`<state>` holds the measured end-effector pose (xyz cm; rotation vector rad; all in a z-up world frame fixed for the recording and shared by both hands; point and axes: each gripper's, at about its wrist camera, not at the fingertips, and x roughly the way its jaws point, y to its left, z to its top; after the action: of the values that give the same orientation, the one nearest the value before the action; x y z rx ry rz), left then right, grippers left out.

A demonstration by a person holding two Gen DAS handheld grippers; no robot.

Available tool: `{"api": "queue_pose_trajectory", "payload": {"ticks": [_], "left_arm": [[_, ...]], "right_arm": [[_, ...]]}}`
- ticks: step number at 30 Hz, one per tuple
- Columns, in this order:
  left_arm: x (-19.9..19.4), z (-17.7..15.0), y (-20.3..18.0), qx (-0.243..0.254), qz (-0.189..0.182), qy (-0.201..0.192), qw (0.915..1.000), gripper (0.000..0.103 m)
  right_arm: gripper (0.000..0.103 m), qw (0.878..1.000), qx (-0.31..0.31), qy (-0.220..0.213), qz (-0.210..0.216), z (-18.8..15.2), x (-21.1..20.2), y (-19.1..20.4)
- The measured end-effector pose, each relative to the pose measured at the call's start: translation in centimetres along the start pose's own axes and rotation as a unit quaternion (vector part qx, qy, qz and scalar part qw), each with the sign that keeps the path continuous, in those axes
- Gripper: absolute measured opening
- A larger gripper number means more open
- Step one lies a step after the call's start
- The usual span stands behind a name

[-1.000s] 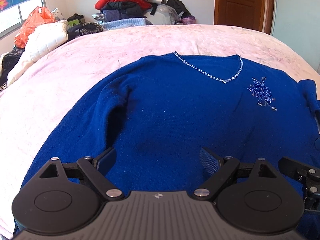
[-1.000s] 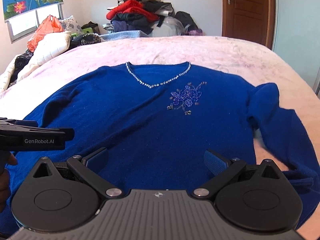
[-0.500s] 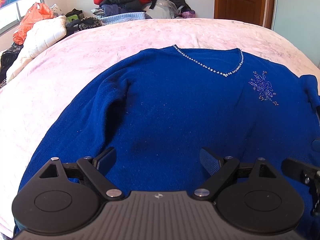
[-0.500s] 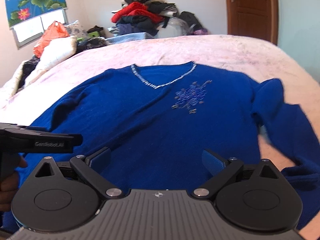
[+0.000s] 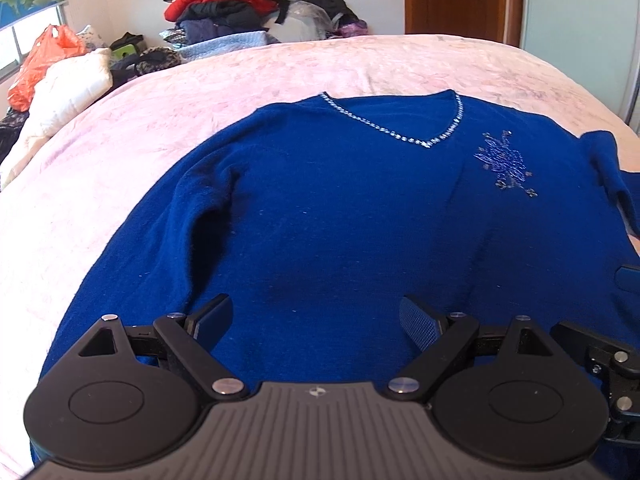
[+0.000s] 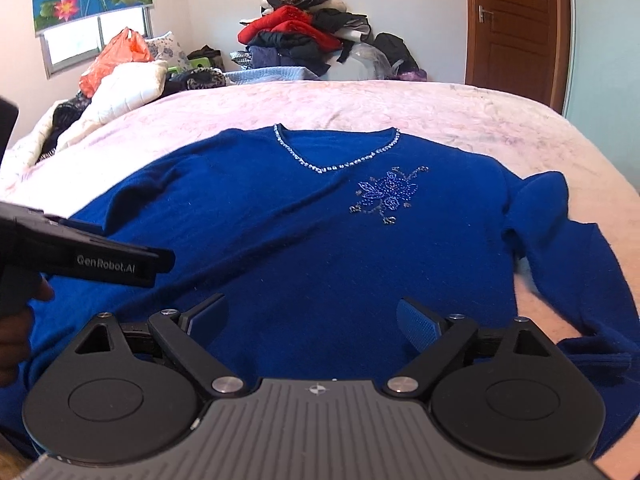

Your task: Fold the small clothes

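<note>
A royal-blue V-neck sweater [image 5: 352,216] with a rhinestone neckline and a beaded flower lies flat, front up, on the pink bed; it also shows in the right wrist view [image 6: 304,248]. Its left sleeve [image 5: 160,232] lies along the body. Its right sleeve [image 6: 560,248] is bent and rumpled at the bed's right side. My left gripper [image 5: 316,316] is open and empty, hovering over the sweater's lower left part. My right gripper [image 6: 312,316] is open and empty over the lower middle. The left gripper's body [image 6: 88,256] shows at the left of the right wrist view.
The pink bedspread [image 5: 120,140] spreads around the sweater. A heap of clothes [image 6: 304,44] is piled at the far wall. A white quilt [image 6: 124,92] and an orange bag [image 6: 116,60] lie at the far left. A brown door [image 6: 516,28] stands at the back right.
Both grippers have pulled back and risen a little, so the sweater looks smaller and farther away. Both stayed open and empty. The sweater has not moved.
</note>
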<state>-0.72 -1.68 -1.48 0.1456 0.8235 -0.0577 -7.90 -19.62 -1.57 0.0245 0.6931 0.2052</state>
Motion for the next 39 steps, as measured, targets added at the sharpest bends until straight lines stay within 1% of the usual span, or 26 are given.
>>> {"api": "queue_pose_trajectory", "payload": {"ticks": [3,6,10,17,21,25,28,31,34,37,39], "left_arm": [[0.1,0.0,-0.5,0.005,0.000,0.005,1.0000,0.091],[0.2,0.0,-0.7,0.009,0.003,0.007,0.9999,0.091],[0.5,0.1,-0.5,0.002,0.003,0.013,0.9999,0.091],[0.7,0.1,-0.6,0.000,0.011,0.013,0.9999,0.091],[0.8,0.1,-0.9,0.005,0.012,0.015,0.9998,0.091],[0.7,0.1,-1.1,0.009,0.013,0.014,0.9998,0.091],[0.7,0.1,-1.4,0.013,0.015,0.012,0.9997,0.091],[0.7,0.1,-1.7,0.017,0.015,0.013,0.9997,0.091],[0.6,0.2,-2.1,0.023,0.016,0.010,0.9996,0.091],[0.6,0.4,-2.2,0.026,0.014,0.009,0.9995,0.091],[0.4,0.4,-2.3,0.029,0.011,0.006,0.9995,0.091]], "right_arm": [[0.090,1.000,0.021,0.004,0.006,0.0,0.0,-0.7],[0.091,1.000,0.021,0.003,0.002,-0.1,-0.1,-0.9],[0.093,1.000,0.023,0.008,0.002,-0.2,-0.1,-1.3],[0.093,1.000,0.026,0.004,0.003,-0.4,-0.5,-1.8],[0.091,1.000,0.022,-0.003,0.007,-0.4,-0.6,-1.8],[0.090,1.000,0.025,-0.010,-0.001,-0.3,-0.9,-2.3],[0.089,0.999,0.032,-0.009,-0.004,-0.3,-1.0,-2.7],[0.085,0.999,0.033,-0.009,-0.001,-0.5,-1.1,-2.8],[0.085,0.999,0.030,-0.013,0.000,-0.6,-1.4,-2.8],[0.084,0.999,0.026,-0.020,-0.006,-0.8,-2.0,-3.0],[0.082,0.999,0.030,-0.034,-0.024,-1.1,-2.7,-3.8]]}}
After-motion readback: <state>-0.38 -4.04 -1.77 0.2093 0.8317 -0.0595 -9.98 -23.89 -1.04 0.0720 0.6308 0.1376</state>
